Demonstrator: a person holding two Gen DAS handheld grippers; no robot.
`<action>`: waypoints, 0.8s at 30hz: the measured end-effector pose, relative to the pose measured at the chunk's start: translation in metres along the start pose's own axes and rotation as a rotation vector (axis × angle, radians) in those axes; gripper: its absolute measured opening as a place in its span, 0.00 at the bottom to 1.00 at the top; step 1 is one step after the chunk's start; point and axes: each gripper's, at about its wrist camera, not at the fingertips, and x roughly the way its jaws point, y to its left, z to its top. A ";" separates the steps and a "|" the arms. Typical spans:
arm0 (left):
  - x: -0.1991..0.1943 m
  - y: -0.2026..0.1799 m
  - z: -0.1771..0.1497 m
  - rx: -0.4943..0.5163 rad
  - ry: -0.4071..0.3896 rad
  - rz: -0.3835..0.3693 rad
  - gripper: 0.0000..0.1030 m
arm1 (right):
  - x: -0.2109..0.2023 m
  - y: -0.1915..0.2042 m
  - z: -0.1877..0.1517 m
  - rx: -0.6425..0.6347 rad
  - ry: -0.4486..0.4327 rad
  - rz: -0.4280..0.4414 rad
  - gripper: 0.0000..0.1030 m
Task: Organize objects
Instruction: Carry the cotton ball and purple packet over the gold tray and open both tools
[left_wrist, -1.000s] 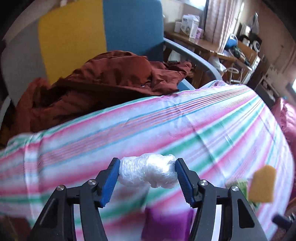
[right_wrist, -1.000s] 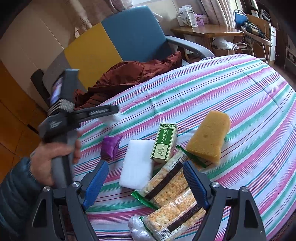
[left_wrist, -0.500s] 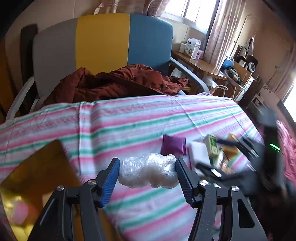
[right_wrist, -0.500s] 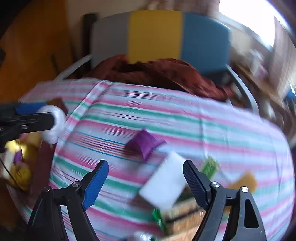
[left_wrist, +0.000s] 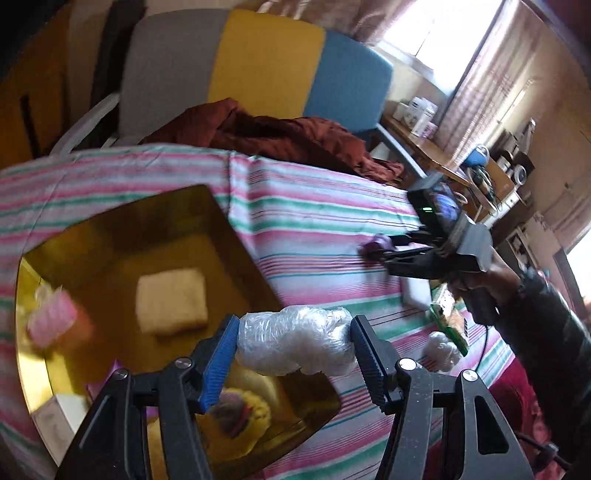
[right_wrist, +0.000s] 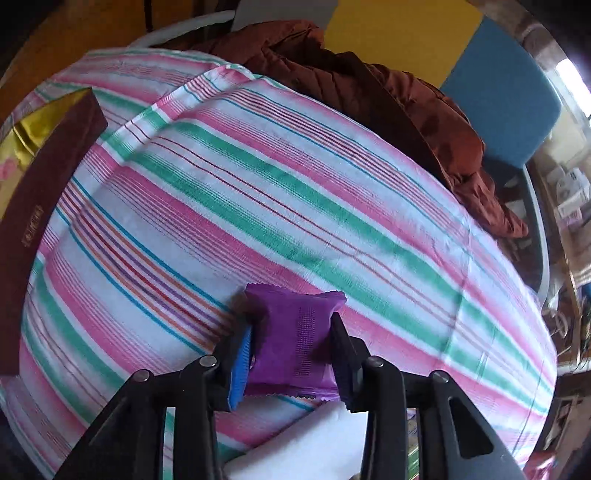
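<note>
My left gripper (left_wrist: 293, 341) is shut on a clear plastic-wrapped bundle (left_wrist: 295, 341) and holds it above the near right edge of a gold-lined box (left_wrist: 221, 225). The box holds a pale yellow sponge (left_wrist: 170, 301), a pink item (left_wrist: 50, 321) and a yellow item (left_wrist: 243, 413). My right gripper (right_wrist: 291, 343) has closed around a purple packet (right_wrist: 291, 332) lying on the striped tablecloth (right_wrist: 258, 184). In the left wrist view the right gripper (left_wrist: 376, 249) is at the purple packet (left_wrist: 371, 243) to the right of the box.
A maroon box side (right_wrist: 40, 199) stands at the left in the right wrist view. A white block (right_wrist: 306, 446) lies under the right gripper. A cracker pack (left_wrist: 448, 321) and another plastic bundle (left_wrist: 439, 349) lie at the right. A brown jacket (left_wrist: 280, 136) lies on the armchair (left_wrist: 266, 62) behind.
My left gripper has swung left with the bundle to above the gold box. My right gripper has moved to the purple packet and closed around it.
</note>
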 end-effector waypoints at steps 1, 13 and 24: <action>0.000 0.005 -0.003 -0.015 0.001 0.005 0.61 | -0.002 0.002 -0.003 0.007 -0.005 -0.001 0.35; -0.047 0.057 -0.039 -0.151 -0.063 0.058 0.61 | -0.097 0.081 -0.023 0.068 -0.246 0.125 0.35; -0.100 0.134 -0.046 -0.308 -0.193 0.141 0.61 | -0.137 0.200 0.014 -0.051 -0.347 0.322 0.35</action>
